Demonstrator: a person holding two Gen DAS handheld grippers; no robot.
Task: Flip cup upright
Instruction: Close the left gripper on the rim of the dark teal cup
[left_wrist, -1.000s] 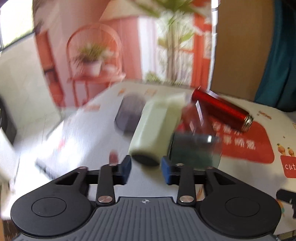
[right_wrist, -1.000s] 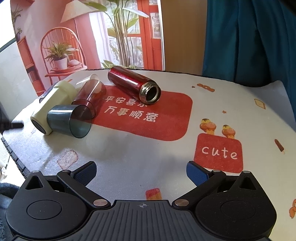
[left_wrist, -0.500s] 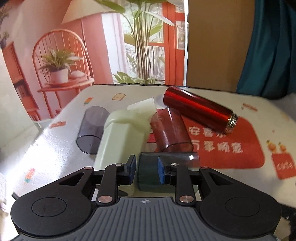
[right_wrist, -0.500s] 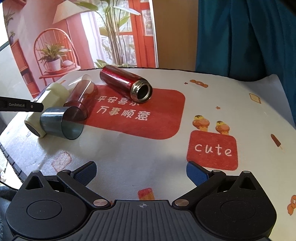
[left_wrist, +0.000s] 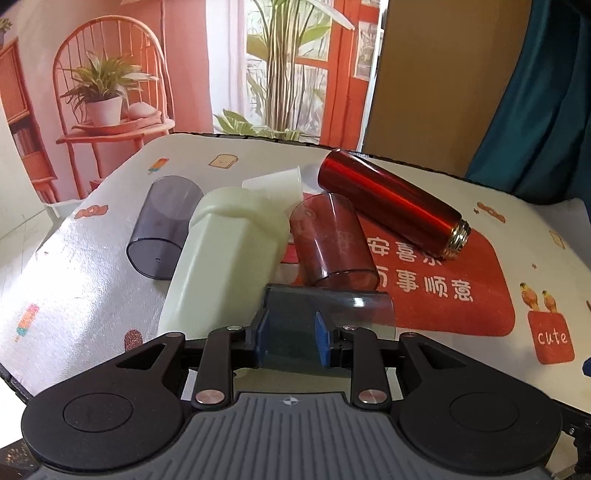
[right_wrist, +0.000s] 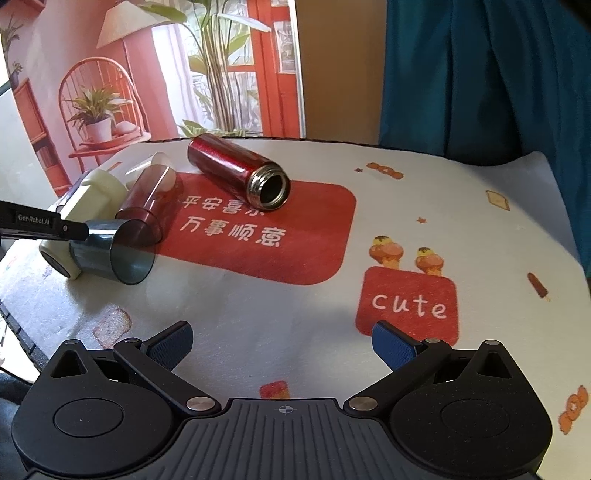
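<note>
A translucent blue-grey cup (left_wrist: 354, 308) lies on its side at the near left of the table, its open mouth toward the right; it also shows in the right wrist view (right_wrist: 110, 254). My left gripper (left_wrist: 291, 338) is shut on this cup near its base, one blue pad on each side. In the right wrist view the left gripper's finger (right_wrist: 44, 225) reaches the cup from the left. My right gripper (right_wrist: 282, 341) is open and empty over the near middle of the table.
Lying beside the cup are a pale green bottle (left_wrist: 221, 266), a red translucent cup (left_wrist: 332, 247), a purple translucent cup (left_wrist: 162, 225), a clear cup (left_wrist: 277, 182) and a red metal flask (left_wrist: 391, 203). The patterned tablecloth (right_wrist: 295, 302) has a red mat (right_wrist: 266, 229).
My left gripper moved in onto the blue-grey cup and closed on it. The right gripper drew slightly closer to the table and stayed open.
</note>
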